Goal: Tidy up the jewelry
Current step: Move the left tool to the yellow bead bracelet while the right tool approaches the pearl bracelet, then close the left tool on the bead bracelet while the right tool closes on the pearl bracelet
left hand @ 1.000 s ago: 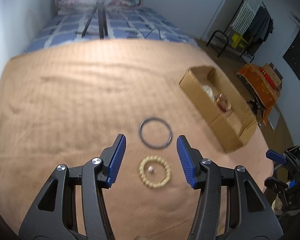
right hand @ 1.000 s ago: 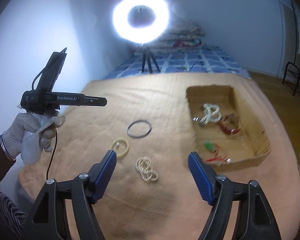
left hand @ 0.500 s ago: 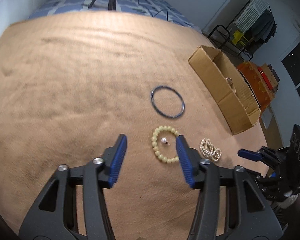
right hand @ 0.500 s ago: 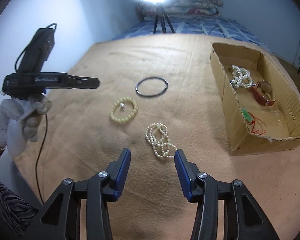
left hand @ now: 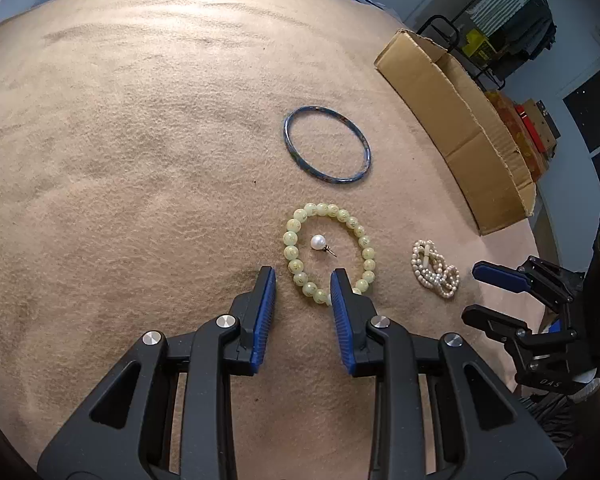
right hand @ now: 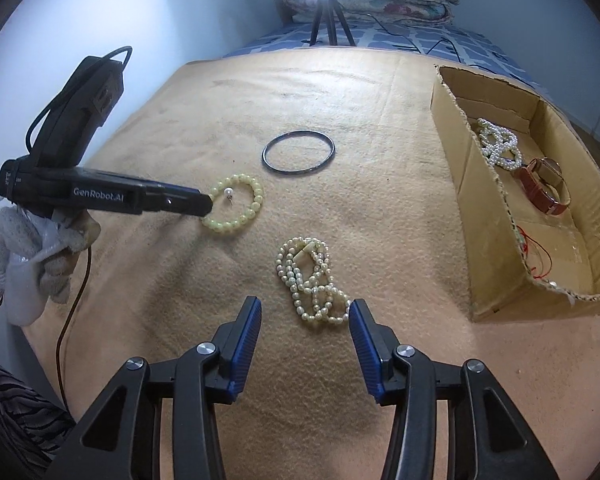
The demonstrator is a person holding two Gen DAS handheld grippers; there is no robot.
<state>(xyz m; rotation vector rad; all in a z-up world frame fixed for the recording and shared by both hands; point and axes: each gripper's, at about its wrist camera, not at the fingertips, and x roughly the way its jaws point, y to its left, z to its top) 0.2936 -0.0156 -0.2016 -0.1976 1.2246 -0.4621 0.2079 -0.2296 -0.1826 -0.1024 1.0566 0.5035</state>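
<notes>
On the tan blanket spread over the bed, four loose pieces lie near a cardboard box (right hand: pixel 456 168) that already holds pearls, a watch and some red cord. The left claw (left hand: pixel 302 280) stands open and empty, low over the near arc of the green bead bracelet (left hand: pixel 329 254): its right finger covers part of that arc, its left finger sits just outside the ring, so the beads lie slightly right of centre between the jaws. A pearl earring (left hand: pixel 319 243) lies inside the bracelet's ring, apart from the beads, and could get nudged. The right claw (right hand: pixel 305 312) is also open and empty, with the near end of the pearl strand (right hand: pixel 311 280) between its fingers; the strand's long axis runs away from the claw, roughly along the fingers. Beyond both lies the blue bangle (left hand: pixel 326 143), untouched. Each claw has its own target; the box is to the right, nearer the right claw.
</notes>
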